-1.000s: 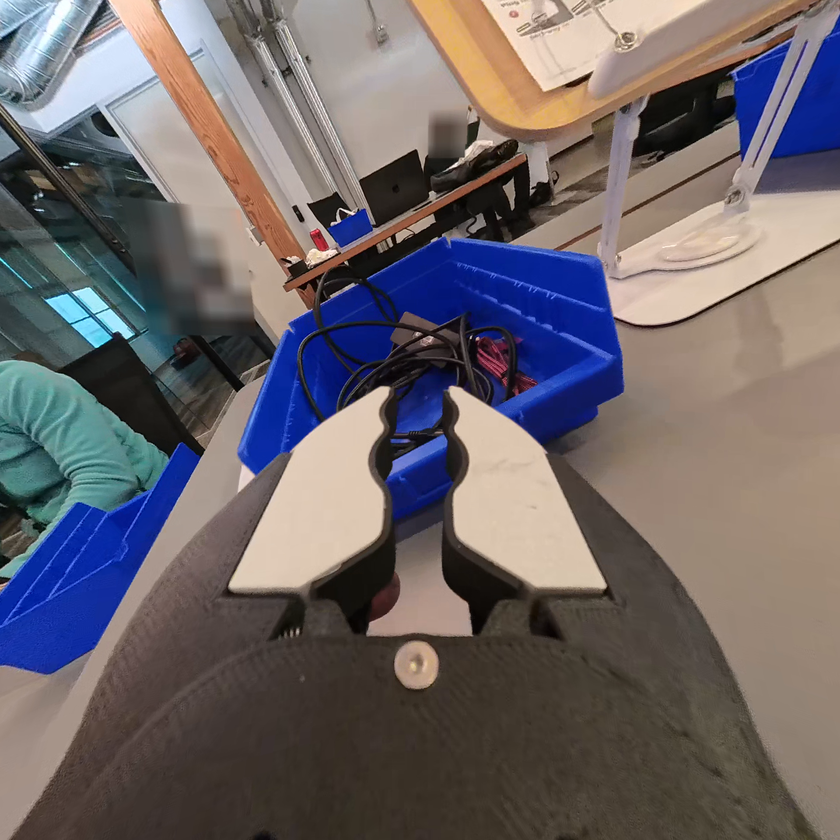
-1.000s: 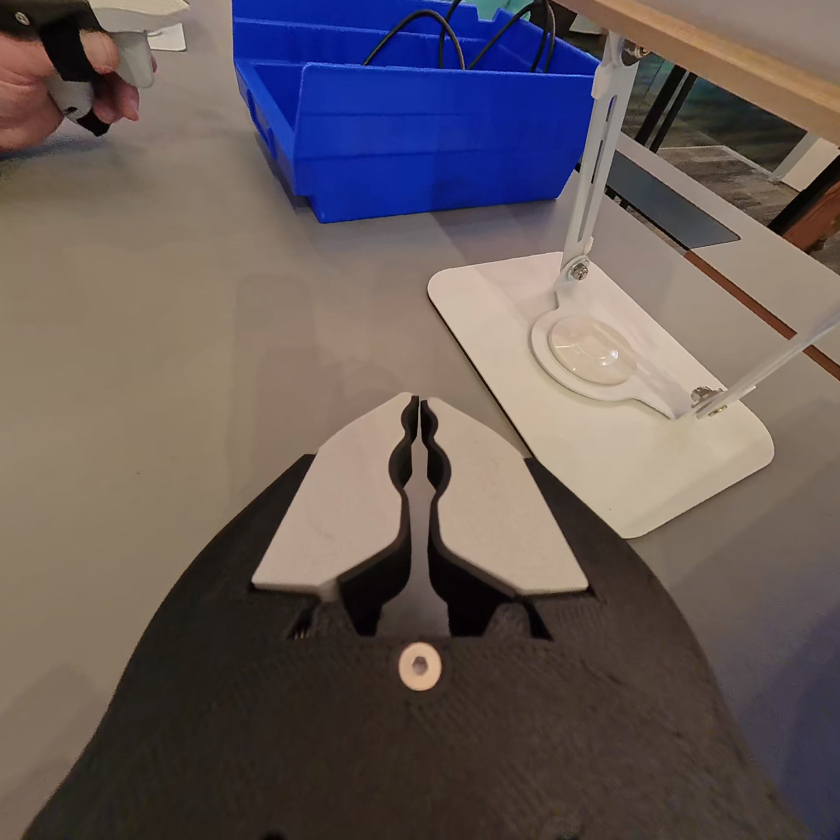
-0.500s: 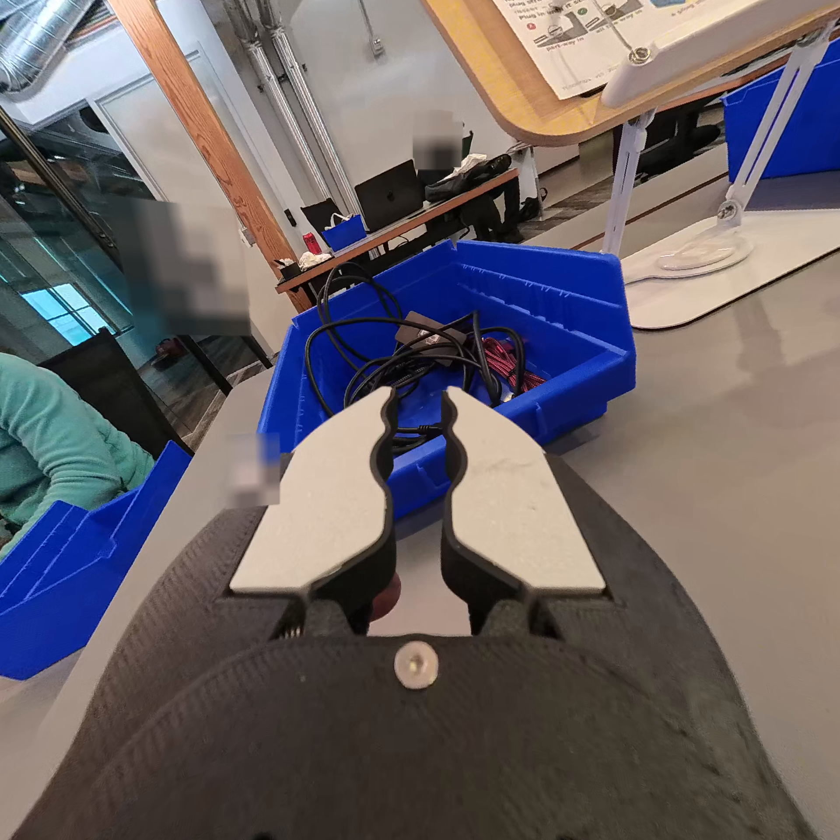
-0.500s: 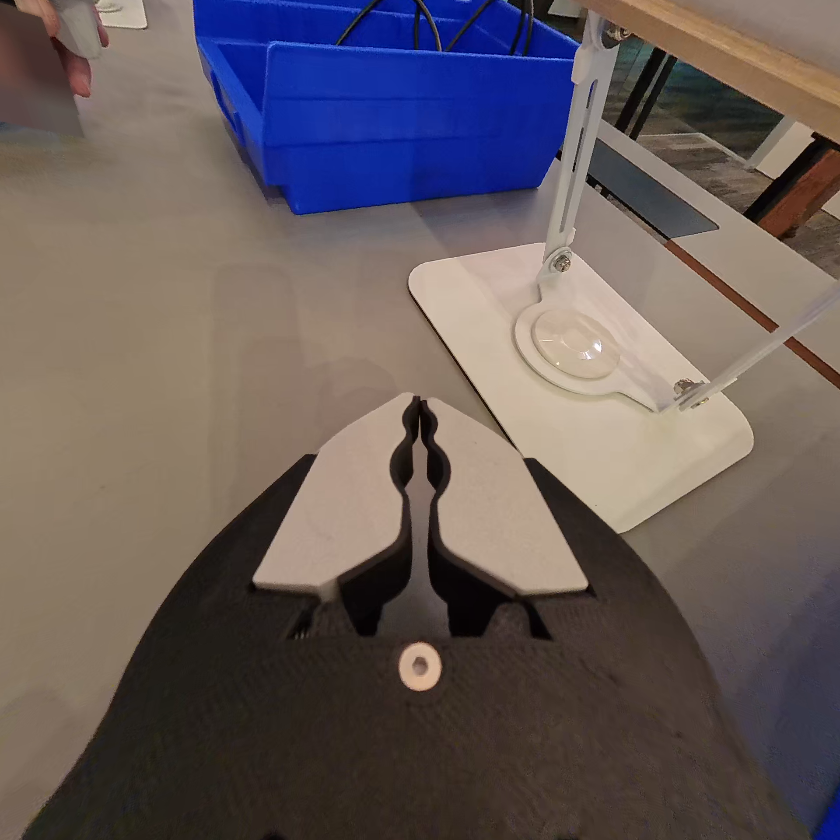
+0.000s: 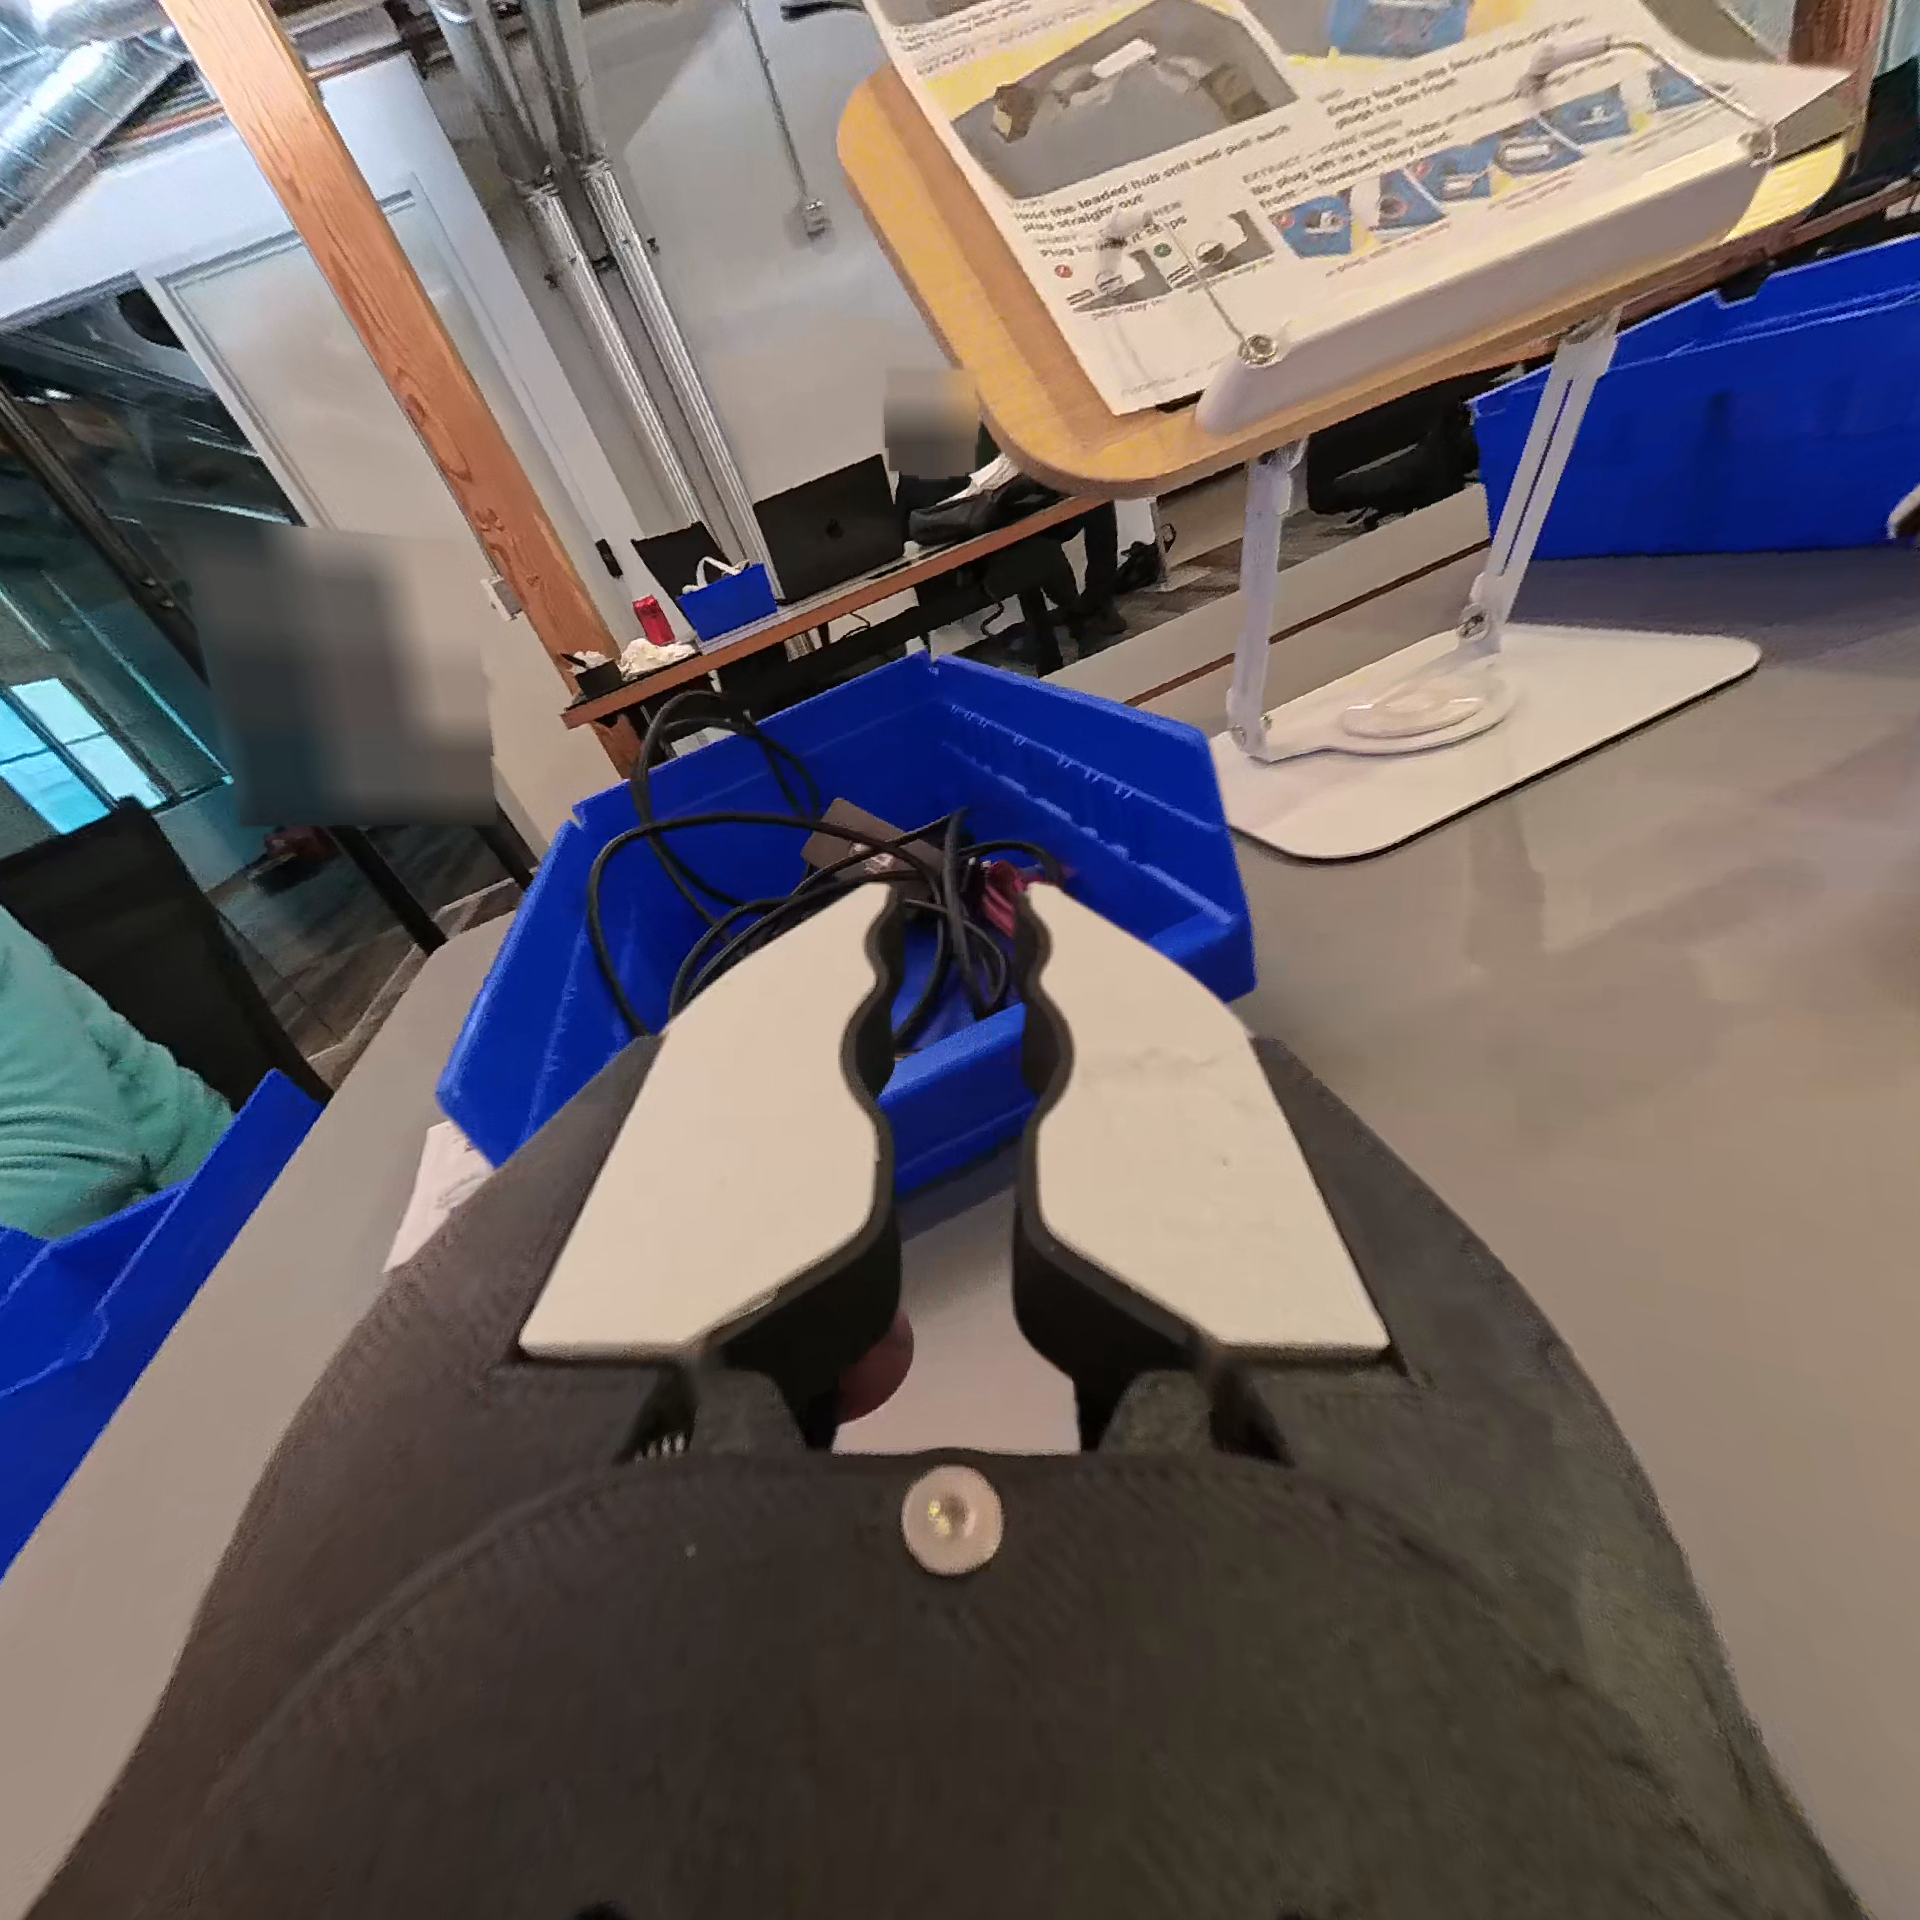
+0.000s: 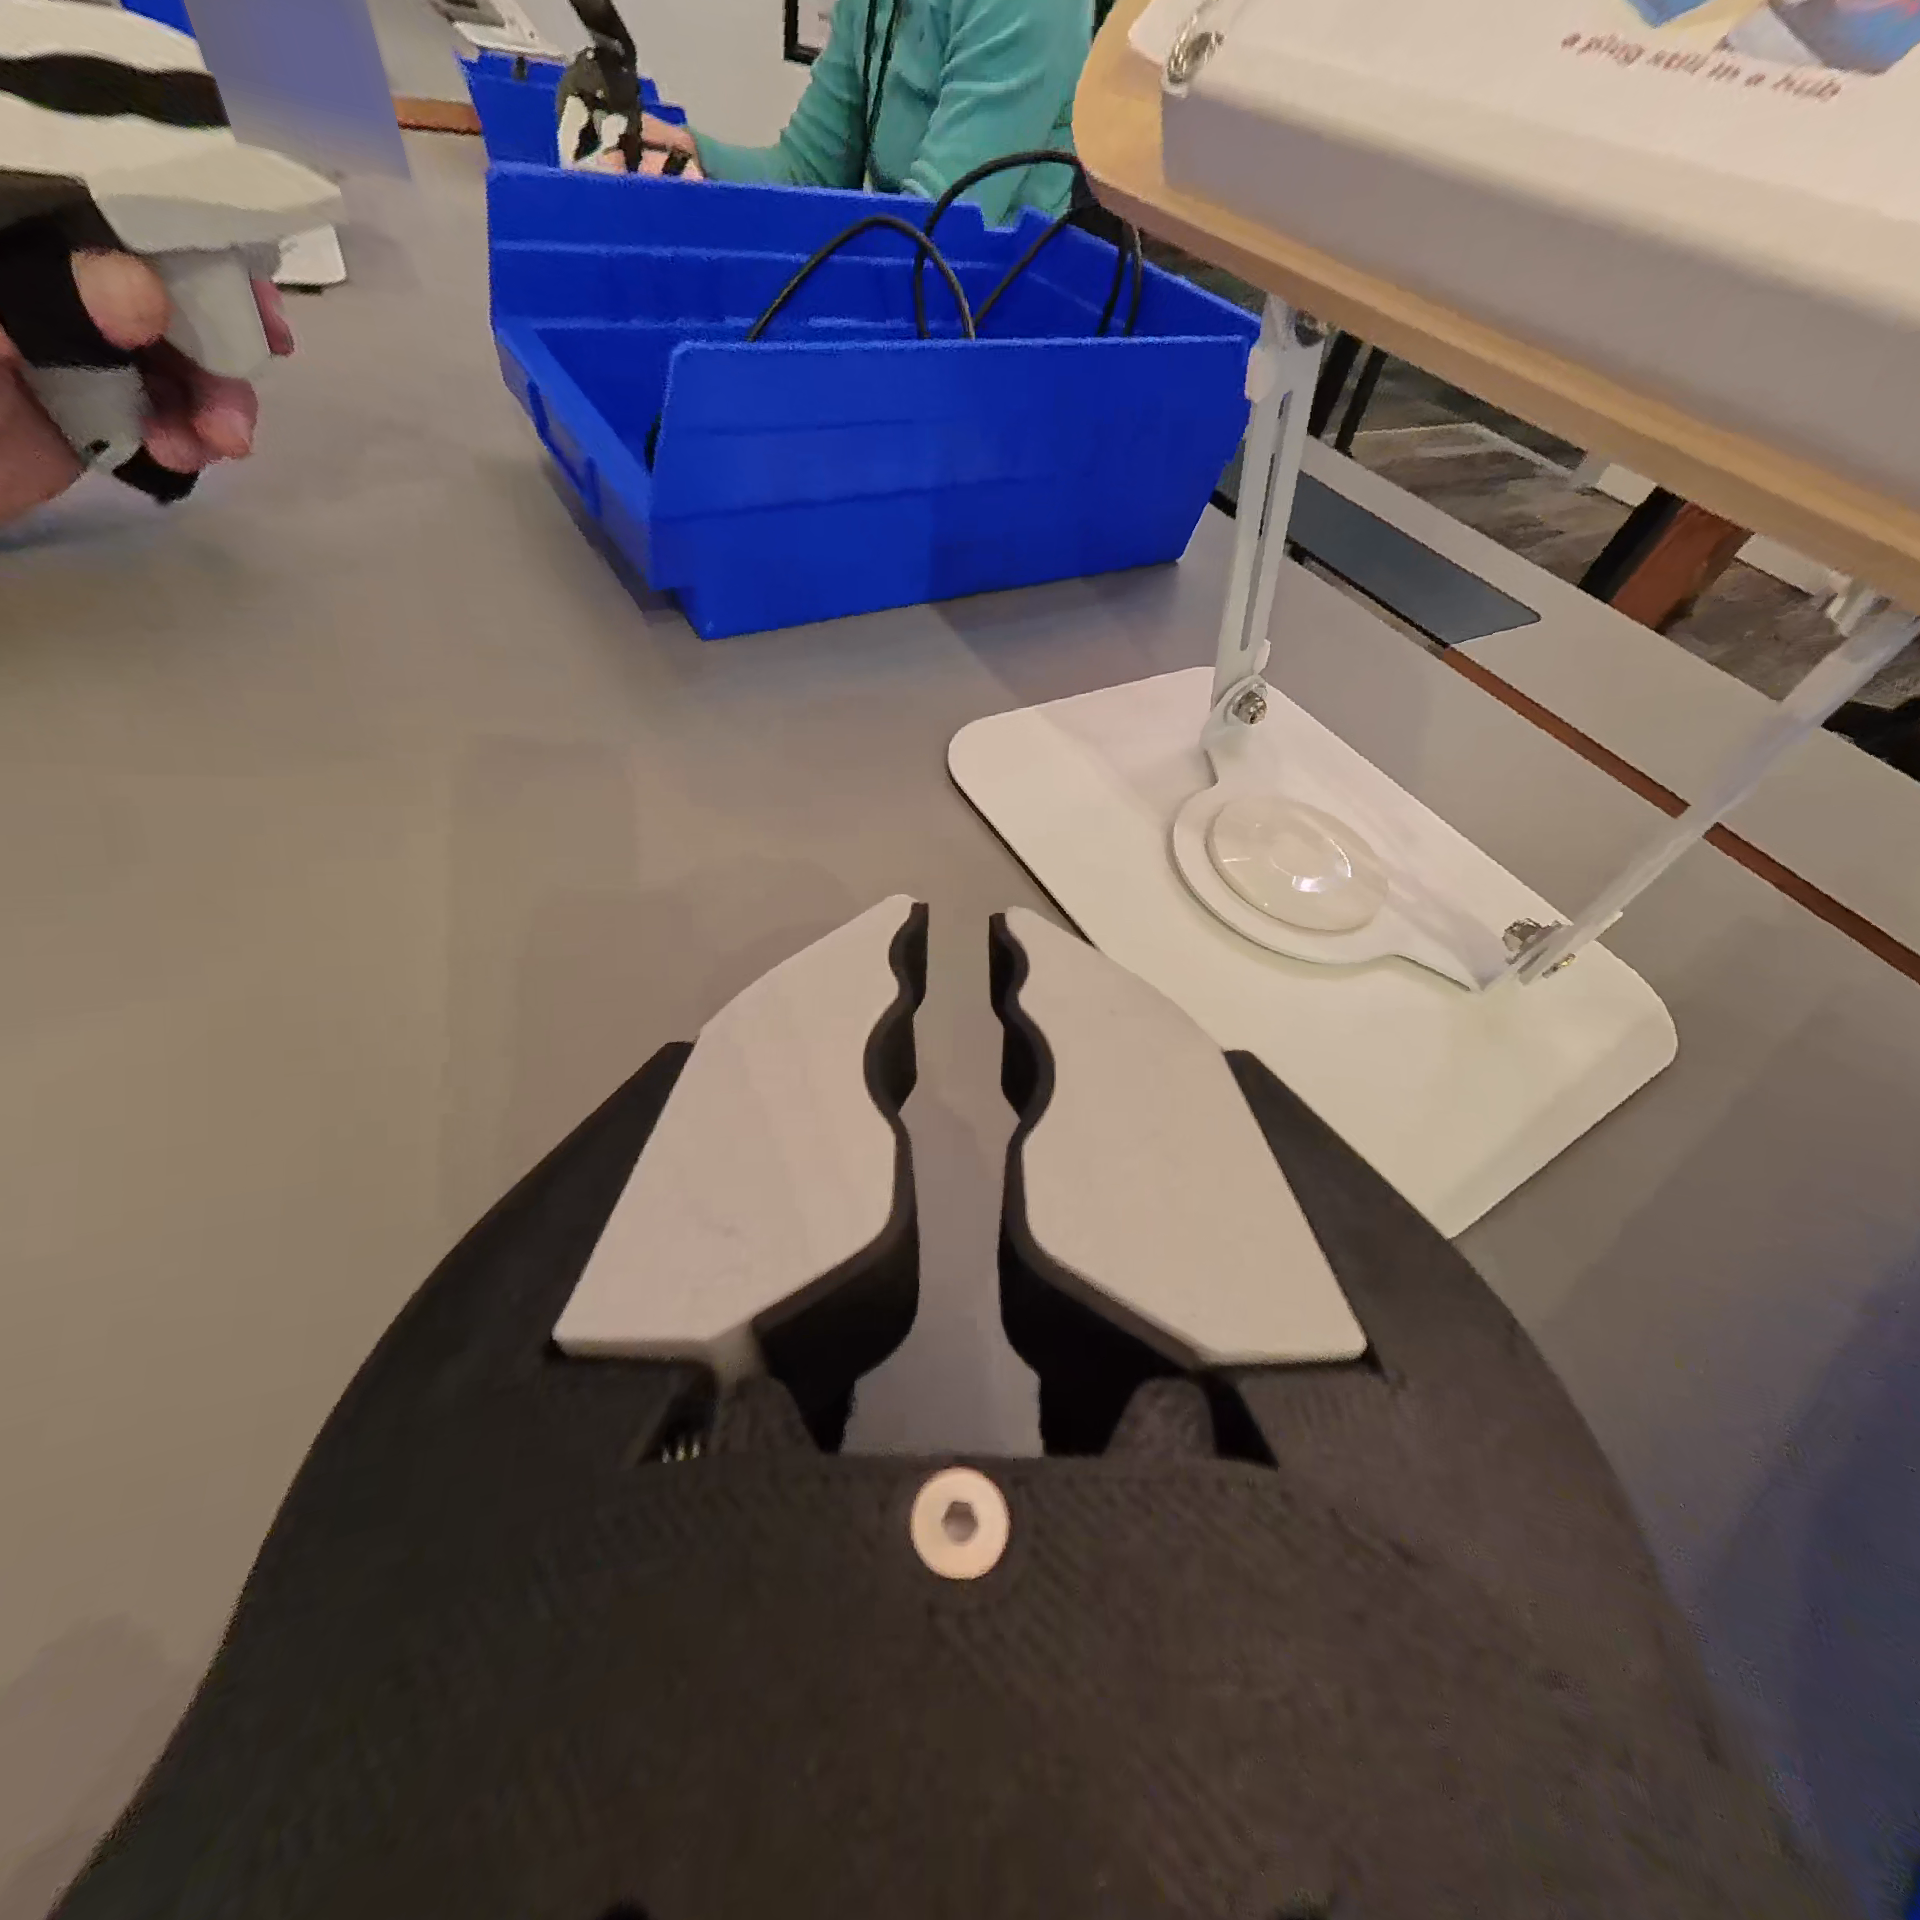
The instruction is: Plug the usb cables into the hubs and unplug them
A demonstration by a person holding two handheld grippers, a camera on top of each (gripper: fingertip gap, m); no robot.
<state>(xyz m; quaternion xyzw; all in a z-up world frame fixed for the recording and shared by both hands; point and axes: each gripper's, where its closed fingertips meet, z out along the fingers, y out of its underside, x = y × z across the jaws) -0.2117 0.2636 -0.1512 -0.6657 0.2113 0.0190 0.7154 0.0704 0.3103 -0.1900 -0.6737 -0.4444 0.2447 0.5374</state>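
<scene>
A blue bin (image 5: 1091, 769) on the grey table holds a tangle of black USB cables (image 5: 665, 862), a dark hub (image 5: 847, 831) and some red cable (image 5: 1003, 888). My left gripper (image 5: 956, 920) is open and empty, hovering just short of the bin's near wall and pointing into it. The same bin shows in the right wrist view (image 6: 935, 468), with cable loops (image 6: 935, 249) sticking up above its rim. My right gripper (image 6: 954, 920) is narrowly open and empty above bare table, well short of the bin. The left gripper (image 6: 177, 260), held in a hand, shows at the upper left.
A white stand (image 6: 1351, 997) with a wooden board and an instruction sheet (image 5: 1299, 208) rises to the right of the bin. More blue bins sit at the back right (image 5: 1714, 436) and the near left (image 5: 94, 1320). A person in teal (image 6: 935, 94) sits behind the bin.
My right gripper's jaws have parted a little from nearly shut, and its view has tilted up toward the bin. My left gripper has stayed open and tilted up slightly.
</scene>
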